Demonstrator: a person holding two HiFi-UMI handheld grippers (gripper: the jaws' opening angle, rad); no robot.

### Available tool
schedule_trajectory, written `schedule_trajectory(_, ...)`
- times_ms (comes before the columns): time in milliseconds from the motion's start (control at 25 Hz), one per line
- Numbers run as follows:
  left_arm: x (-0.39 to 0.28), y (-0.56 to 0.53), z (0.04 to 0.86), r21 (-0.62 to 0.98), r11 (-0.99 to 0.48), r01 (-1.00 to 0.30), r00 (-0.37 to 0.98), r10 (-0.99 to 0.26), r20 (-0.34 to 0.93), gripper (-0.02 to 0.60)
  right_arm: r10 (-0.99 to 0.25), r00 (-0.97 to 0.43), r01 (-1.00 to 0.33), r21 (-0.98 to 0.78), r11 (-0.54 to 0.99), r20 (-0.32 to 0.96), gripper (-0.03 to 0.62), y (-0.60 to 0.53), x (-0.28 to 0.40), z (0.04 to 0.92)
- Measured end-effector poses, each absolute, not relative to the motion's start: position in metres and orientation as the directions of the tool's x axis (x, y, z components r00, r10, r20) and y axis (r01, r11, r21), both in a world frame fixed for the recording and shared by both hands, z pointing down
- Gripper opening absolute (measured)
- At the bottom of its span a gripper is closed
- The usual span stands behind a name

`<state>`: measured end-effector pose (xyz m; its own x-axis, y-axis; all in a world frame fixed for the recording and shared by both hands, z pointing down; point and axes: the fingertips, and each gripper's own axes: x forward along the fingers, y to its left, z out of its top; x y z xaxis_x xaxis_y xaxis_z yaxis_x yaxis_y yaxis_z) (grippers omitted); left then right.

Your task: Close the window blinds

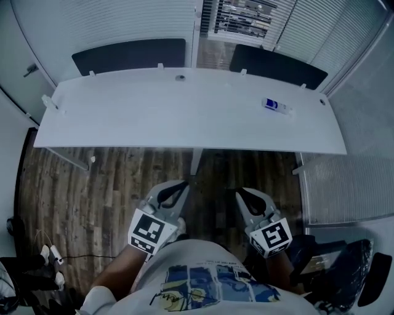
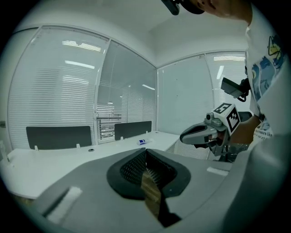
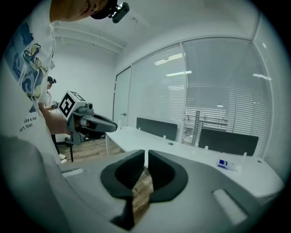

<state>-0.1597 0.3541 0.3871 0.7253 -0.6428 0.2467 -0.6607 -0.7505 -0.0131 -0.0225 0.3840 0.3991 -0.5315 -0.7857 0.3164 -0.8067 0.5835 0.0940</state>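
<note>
Ahead, window blinds [image 1: 240, 18] span the glass beyond the desk [image 1: 184, 117], with the middle panel's slats open. Left gripper [image 1: 178, 186] and right gripper [image 1: 242, 194] sit low by the torso, jaws together, empty. Advice: step round the desk and find that panel's wand first.

Two grippers [image 1: 181, 184] [image 1: 241, 193], one desk [image 1: 154, 117], two dark panels [image 1: 129, 55] [image 1: 277, 66], one bottle [image 1: 275, 106]

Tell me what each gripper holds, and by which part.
Nothing is held. The left gripper and the right gripper are both shut, with nothing between their jaws.
</note>
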Motion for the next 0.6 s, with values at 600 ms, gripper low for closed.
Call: schedule_trajectory(600,-0.147,0.273,0.399,-0.013,-0.744,-0.668,0.714,-0.646,0.272,0.006,-0.779,-0.532,-0.808,0.077,0.584,0.331,0.012,0.304,-0.011,0.406)
